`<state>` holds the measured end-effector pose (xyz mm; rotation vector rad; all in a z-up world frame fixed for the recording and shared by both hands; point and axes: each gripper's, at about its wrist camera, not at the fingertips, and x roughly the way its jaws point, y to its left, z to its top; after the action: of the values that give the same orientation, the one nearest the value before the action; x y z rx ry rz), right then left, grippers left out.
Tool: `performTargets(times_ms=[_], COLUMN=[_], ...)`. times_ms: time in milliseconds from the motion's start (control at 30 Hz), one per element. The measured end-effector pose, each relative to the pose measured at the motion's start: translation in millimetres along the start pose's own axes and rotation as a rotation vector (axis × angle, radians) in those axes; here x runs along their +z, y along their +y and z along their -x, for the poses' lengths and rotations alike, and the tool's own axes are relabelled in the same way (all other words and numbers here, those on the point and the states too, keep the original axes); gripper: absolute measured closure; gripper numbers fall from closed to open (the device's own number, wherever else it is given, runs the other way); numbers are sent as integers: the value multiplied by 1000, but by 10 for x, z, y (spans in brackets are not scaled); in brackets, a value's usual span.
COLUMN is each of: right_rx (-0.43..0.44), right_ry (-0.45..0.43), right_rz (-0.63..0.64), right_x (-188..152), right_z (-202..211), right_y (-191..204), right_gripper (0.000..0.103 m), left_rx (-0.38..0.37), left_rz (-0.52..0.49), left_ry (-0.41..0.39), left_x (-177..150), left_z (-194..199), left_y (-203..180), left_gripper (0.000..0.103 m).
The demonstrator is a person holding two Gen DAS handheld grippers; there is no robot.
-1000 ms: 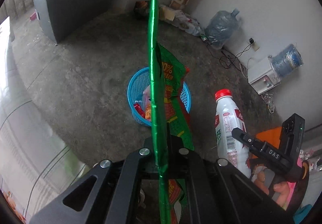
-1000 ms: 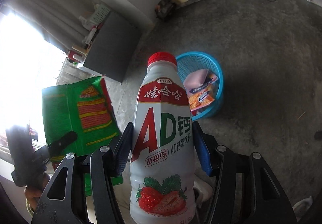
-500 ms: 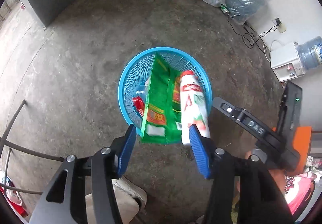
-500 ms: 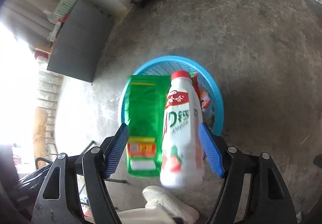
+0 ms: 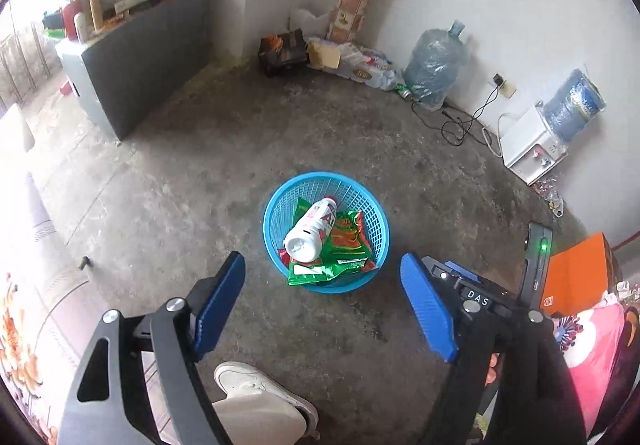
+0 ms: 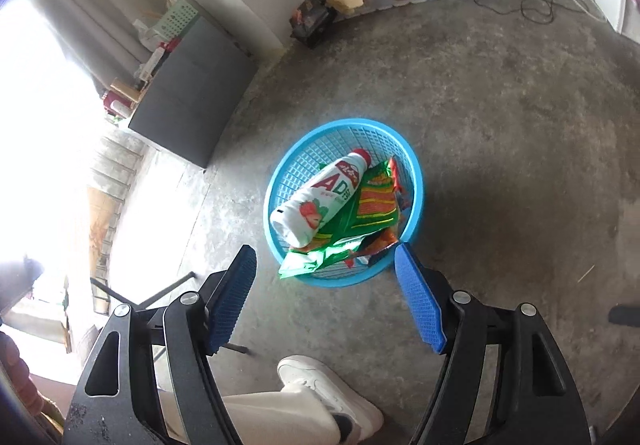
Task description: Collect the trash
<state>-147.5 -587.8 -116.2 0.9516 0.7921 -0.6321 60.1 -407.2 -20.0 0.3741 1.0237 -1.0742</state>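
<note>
A blue plastic basket (image 5: 276, 205) (image 6: 416, 181) stands on the concrete floor. In it lie a white bottle with a red cap (image 5: 310, 233) (image 6: 316, 201) and a green snack bag (image 5: 320, 271) (image 6: 316, 259) that hangs over the near rim, on top of other wrappers. My left gripper (image 5: 324, 305) is open and empty, above and short of the basket. My right gripper (image 6: 326, 297) is open and empty too, above the basket's near rim. The right gripper's body (image 5: 480, 301) shows at the right of the left wrist view.
A grey cabinet (image 5: 136, 53) (image 6: 192, 93) stands at the back left. Boxes and bags (image 5: 320, 49), a water jug (image 5: 436, 65) and cables (image 5: 464, 121) lie along the far wall. A white dispenser (image 5: 532, 145) stands at right. My shoe (image 5: 256, 385) (image 6: 320, 377) is below.
The bottle and the green bag have dropped out of the open grippers into the basket. Both grippers have pulled up and back from it.
</note>
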Motion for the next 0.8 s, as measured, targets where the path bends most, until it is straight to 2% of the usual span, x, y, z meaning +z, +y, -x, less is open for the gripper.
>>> performTargets(times_ms=[67, 133, 267, 333, 400, 667, 800], right_rx=[-1, 5, 11, 1, 30, 120, 150], right_ry=[-33, -68, -145, -184, -213, -210, -196], right_rz=[69, 144, 300, 362, 411, 602, 659], right_x=[-86, -197, -493, -643, -772, -1146, -1320], right_z=[187, 376, 689, 808, 927, 1133, 1153], right_y=[191, 419, 884, 1080, 1255, 1833, 2018], right_gripper=[28, 22, 12, 10, 8, 8, 8], left_rx=[2, 8, 62, 93, 126, 249, 296], left_rz=[-2, 9, 77, 110, 144, 254, 320], left_ry=[-67, -136, -251, -281, -300, -422, -443], left_x=[-173, -365, -764, -956, -1125, -1811, -2084], left_z=[331, 663, 1227, 1450, 1654, 2289, 2428], left_y=[49, 118, 295, 386, 468, 740, 850], left_gripper=[16, 6, 6, 6, 6, 6, 6])
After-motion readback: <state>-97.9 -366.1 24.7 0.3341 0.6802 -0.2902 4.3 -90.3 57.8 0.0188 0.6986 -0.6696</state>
